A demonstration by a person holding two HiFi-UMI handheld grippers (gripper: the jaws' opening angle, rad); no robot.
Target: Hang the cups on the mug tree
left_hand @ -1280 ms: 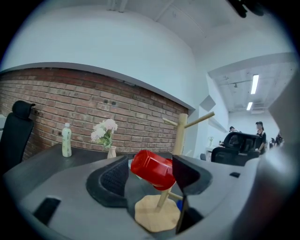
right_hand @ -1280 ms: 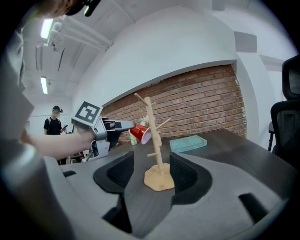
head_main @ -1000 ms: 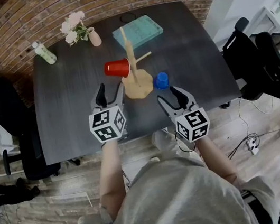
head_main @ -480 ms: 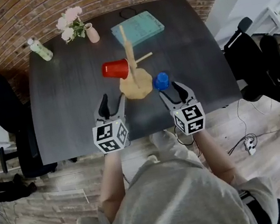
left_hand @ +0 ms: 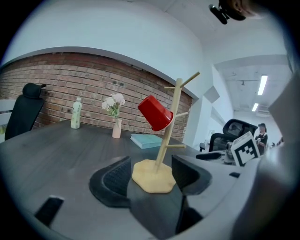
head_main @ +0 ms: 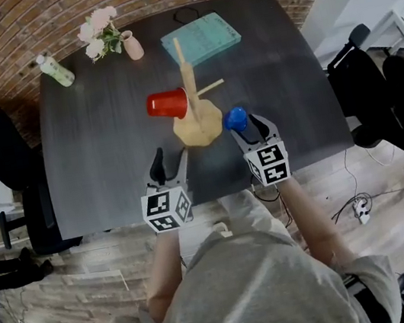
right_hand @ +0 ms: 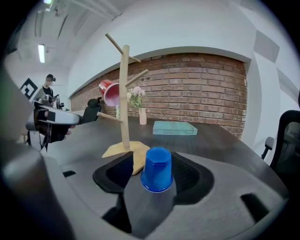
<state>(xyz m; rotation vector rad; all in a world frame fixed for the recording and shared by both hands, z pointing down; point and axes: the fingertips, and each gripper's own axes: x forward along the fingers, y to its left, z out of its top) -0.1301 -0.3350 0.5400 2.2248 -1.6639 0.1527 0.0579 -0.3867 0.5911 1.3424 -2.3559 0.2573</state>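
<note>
Blue cup [right_hand: 157, 169] stands between the jaws of the right hand-held gripper [head_main: 246, 127], upside down on the dark tabletop [head_main: 101, 159]: rim down, flat base up, long axis upright. The right gripper view shows a gap on each side of it, so the jaws stand wide apart and the pads do not press on it. The head view shows only the cup at the jaw tips, just beside the tan base of the mug tree [head_main: 195, 112].

The left hand-held gripper [head_main: 171, 161] is also open, with nothing between its jaws. Its own view frames the tree's base in the gap, but the head view shows the base lying ahead of the tips, near and apart. That left gripper view also catches the right gripper's marker cube at its right edge.

Both forearms reach forward from the torso, side by side. The grippers point away from the person and tip slightly down, marker cubes nearest the body.

The red cup [head_main: 167, 104] hangs on a peg on the tree's left side. It lies nearly on its side, mouth toward the trunk and base pointing away; the left gripper view shows the base tilted upward. The trunk stands upright with bare pegs angling up.

Beyond lie a teal book [head_main: 200, 39], a vase of flowers [head_main: 106, 36] and a bottle [head_main: 55, 69].
</note>
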